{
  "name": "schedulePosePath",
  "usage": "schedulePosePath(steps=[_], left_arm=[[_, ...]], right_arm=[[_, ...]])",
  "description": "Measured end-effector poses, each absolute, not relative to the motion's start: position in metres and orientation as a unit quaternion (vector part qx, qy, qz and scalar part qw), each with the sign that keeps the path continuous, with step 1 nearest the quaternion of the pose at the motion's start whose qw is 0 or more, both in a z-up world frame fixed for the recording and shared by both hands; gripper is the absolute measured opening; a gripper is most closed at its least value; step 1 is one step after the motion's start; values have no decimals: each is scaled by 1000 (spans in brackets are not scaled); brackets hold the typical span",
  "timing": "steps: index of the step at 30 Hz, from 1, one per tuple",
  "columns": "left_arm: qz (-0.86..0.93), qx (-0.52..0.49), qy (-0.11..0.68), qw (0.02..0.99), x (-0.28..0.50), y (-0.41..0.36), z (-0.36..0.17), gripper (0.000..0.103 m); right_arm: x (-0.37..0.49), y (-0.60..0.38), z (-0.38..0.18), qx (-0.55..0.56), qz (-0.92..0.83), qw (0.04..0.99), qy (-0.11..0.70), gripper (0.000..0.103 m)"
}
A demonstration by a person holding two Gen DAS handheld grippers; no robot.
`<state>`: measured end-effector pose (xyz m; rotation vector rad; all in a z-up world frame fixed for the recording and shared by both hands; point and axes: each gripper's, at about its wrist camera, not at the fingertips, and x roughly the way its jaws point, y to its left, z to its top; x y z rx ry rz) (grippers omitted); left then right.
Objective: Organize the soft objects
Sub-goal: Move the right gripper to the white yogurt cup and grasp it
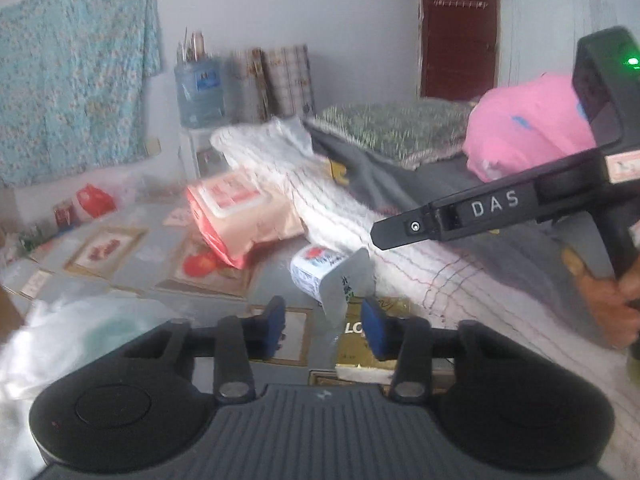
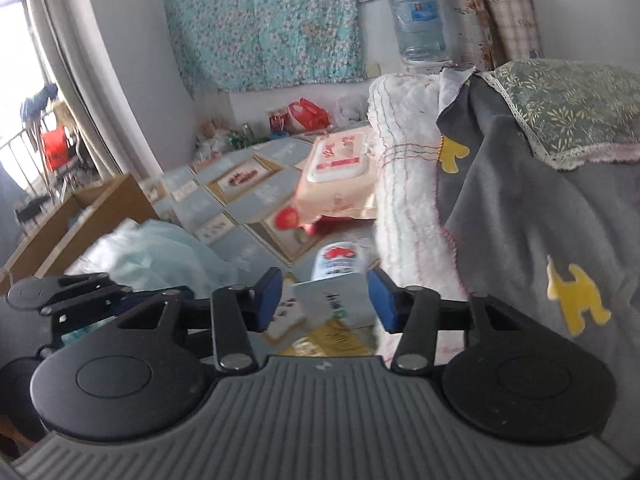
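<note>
- Left tool (image 1: 325, 328): blue pads spread, not pressing on anything; flat end of small white pack (image 1: 320, 270) sat between them.
- Right tool (image 2: 326, 298) also spread, same pack (image 2: 340, 264) just ahead, its end between pads w/o clear contact.
- Pack lay on patterned table (image 1: 120, 256), beside white towel (image 1: 320, 200).
- Pink wipes pack (image 1: 236, 212) leaned on towel, behind small pack.

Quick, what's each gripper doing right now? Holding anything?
Left gripper: open, holding nothing; the tissue pack lies just ahead.
Right gripper: open, with the tissue pack sitting between its fingers, not visibly clamped.
</note>
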<state>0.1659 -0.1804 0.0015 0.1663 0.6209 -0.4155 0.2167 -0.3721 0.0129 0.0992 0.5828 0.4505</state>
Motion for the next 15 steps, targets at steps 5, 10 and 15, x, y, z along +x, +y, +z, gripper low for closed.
schedulePosePath(steps=[5, 10, 15], left_arm=[[-197, 71, 331, 920, 194, -190, -19, 32], [-196, 61, 351, 914, 215, -196, -33, 28], [-199, 49, 369, 907, 229, -200, -45, 18]], right_arm=[[242, -368, 1, 10, 226, 929, 294, 36], [253, -359, -8, -31, 230, 927, 295, 31], [260, -356, -14, -40, 245, 921, 301, 29]])
